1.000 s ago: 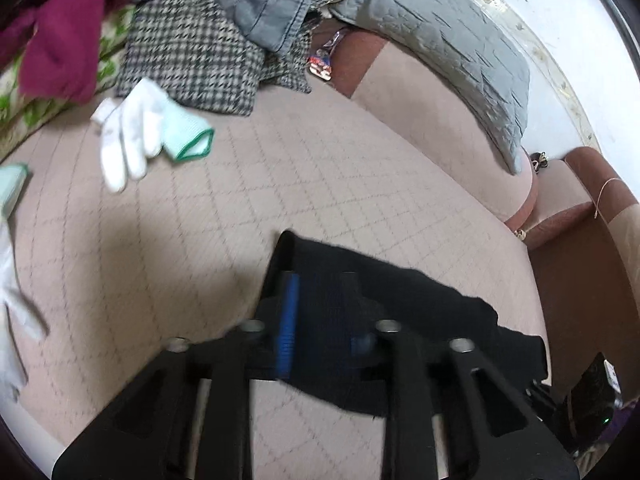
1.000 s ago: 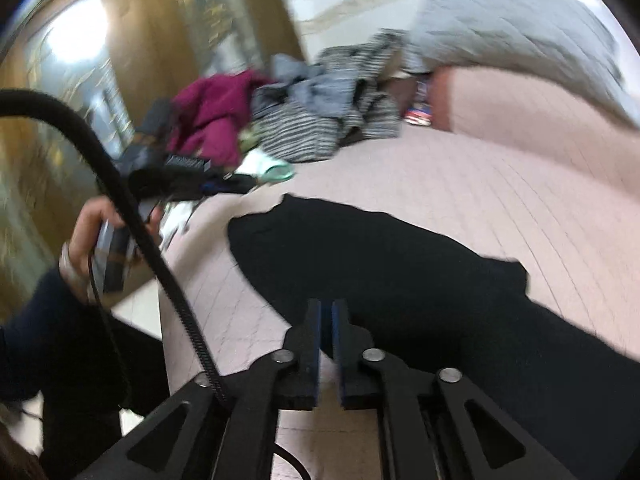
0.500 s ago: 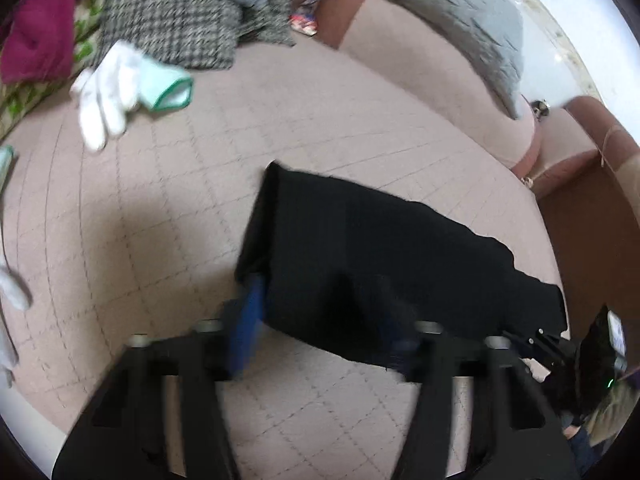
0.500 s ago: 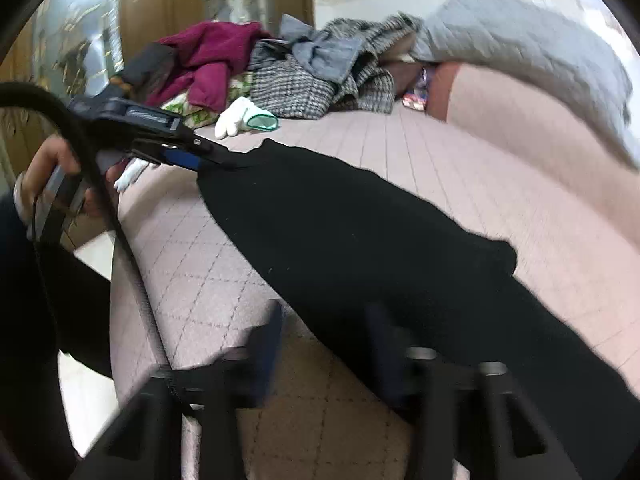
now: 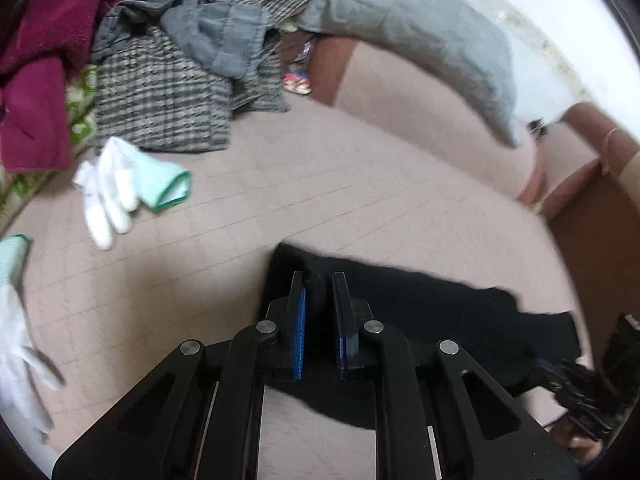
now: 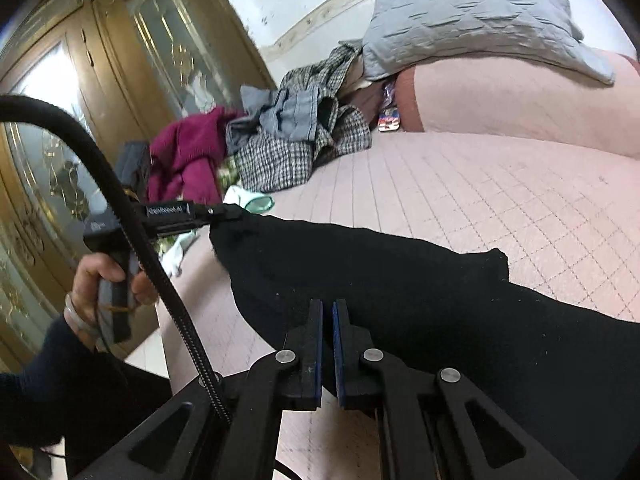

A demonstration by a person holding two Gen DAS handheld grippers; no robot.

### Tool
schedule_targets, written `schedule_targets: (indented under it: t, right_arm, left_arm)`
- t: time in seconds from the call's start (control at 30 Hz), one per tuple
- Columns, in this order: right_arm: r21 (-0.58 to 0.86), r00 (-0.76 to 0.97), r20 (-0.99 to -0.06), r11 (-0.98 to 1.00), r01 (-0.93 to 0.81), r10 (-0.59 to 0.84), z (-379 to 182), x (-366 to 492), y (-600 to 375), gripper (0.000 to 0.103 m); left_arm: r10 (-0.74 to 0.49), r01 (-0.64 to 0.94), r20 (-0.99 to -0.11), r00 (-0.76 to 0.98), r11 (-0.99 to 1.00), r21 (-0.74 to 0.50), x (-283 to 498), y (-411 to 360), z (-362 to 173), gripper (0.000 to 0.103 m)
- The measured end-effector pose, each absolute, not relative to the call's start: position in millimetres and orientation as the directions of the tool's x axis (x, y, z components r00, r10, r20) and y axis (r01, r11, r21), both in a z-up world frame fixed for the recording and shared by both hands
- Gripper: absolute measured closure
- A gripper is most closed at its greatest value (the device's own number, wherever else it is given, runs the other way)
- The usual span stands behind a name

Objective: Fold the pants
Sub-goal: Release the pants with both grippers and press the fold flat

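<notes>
With the left claw point(image 5: 319, 308) and right claw point(image 6: 327, 344) both clenched on the black pants point(image 6: 420, 280), having just closed, the next move is lifting to fold.

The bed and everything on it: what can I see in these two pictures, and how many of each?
Black fabric pants: one, black, spread on the pink quilted bed cover.
White work gloves with green cuffs: two, white, left of the pants.
Grey quilted pillow: one, grey, against the far edge.
Houndstooth garment: one, black-and-white, in the pile.
Grey jacket: one, grey, atop the pile.
Maroon fleece garment: one, maroon, far left.
Wooden glass-paned doors: brown, behind.
Left gripper: black, closed on the pants' corner.
Right gripper: black, closed at the pants' edge.
Person's hand: one, holding the left gripper's handle.
</notes>
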State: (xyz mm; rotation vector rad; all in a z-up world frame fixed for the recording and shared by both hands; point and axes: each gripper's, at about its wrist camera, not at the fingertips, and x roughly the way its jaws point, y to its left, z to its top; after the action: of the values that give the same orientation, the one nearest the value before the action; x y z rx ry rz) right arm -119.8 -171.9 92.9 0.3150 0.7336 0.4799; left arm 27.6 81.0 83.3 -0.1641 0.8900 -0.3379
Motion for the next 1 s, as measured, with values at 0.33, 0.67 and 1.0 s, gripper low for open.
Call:
schedule_targets:
  t: [0.33,0.67,1.0]
  right_arm:
    - [0.451,0.553,-0.648,0.849,-0.277,0.525,59.0,-127.6,-148.4,0.096]
    - [0.396,0.652,-0.693,0.918,-0.013,0.308,93.7,-179.3,-279.5,0.063]
    - [0.332,0.636,-0.768,0.893,0.305,0.069,107.7,-226.0,-413.5,0.063]
  left_arm:
    - [-0.219,0.089,-0.822,0.525,0.975,-0.203,28.7,92.9,55.6,0.087]
    - [-0.481,0.261,-0.653,0.585,0.874,-0.410,11.9,52.7,97.7,0.051]
    - [-0.629,0.494,-0.658,0.413,0.762,-0.419,-1.3,-66.2,97.9,0.051]
